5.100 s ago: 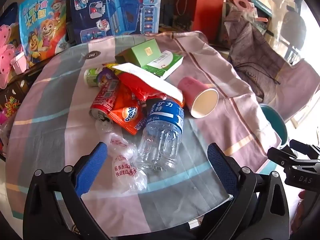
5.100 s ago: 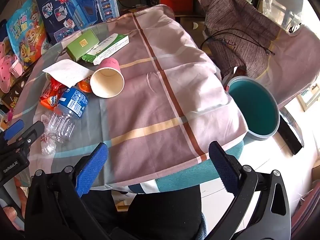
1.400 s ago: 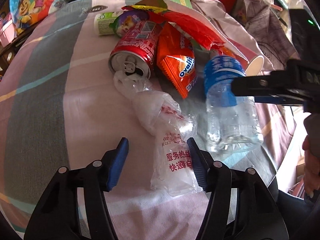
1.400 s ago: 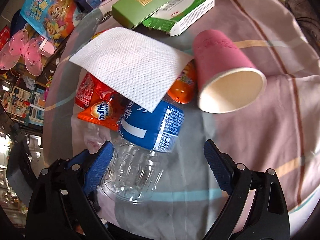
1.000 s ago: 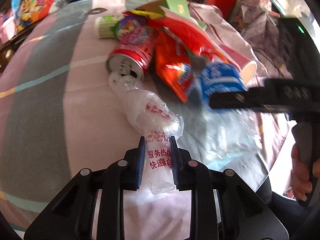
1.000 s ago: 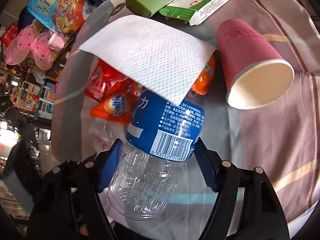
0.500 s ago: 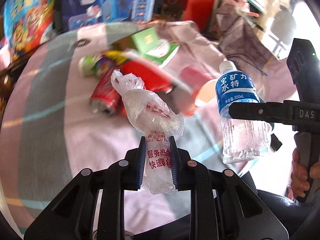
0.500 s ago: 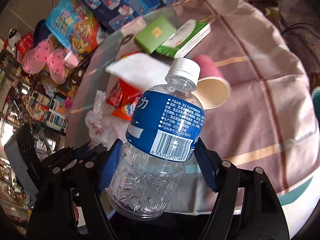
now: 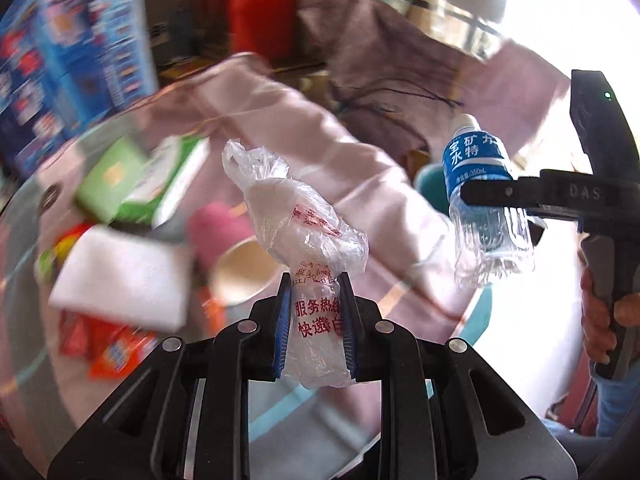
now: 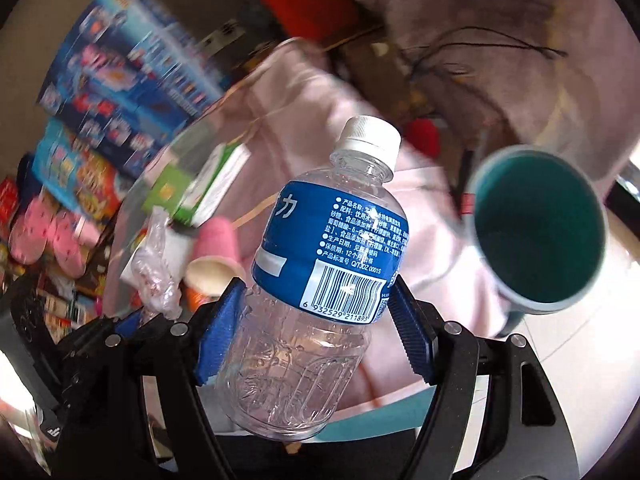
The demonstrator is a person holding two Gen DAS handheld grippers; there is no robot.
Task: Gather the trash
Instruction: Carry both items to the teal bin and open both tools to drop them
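Daylight from the right overexposes both views beyond the teal bin [image 10: 536, 236]; motion blur smears everything behind the sharp held water bottle [image 10: 320, 276]; fisheye bending, dark corners

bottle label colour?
Blue with white text on the bottle; clearest in the right wrist view.

Cluttered home room: cloth-covered table [image 9: 360, 168], stacked toy boxes [image 10: 132, 80], draped clothing [image 9: 400, 48].

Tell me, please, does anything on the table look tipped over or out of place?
Yes. The pink paper cup lies on its side with its open mouth facing the camera. A white napkin is draped over the snack wrappers instead of lying flat. The rest is too blurred to judge.
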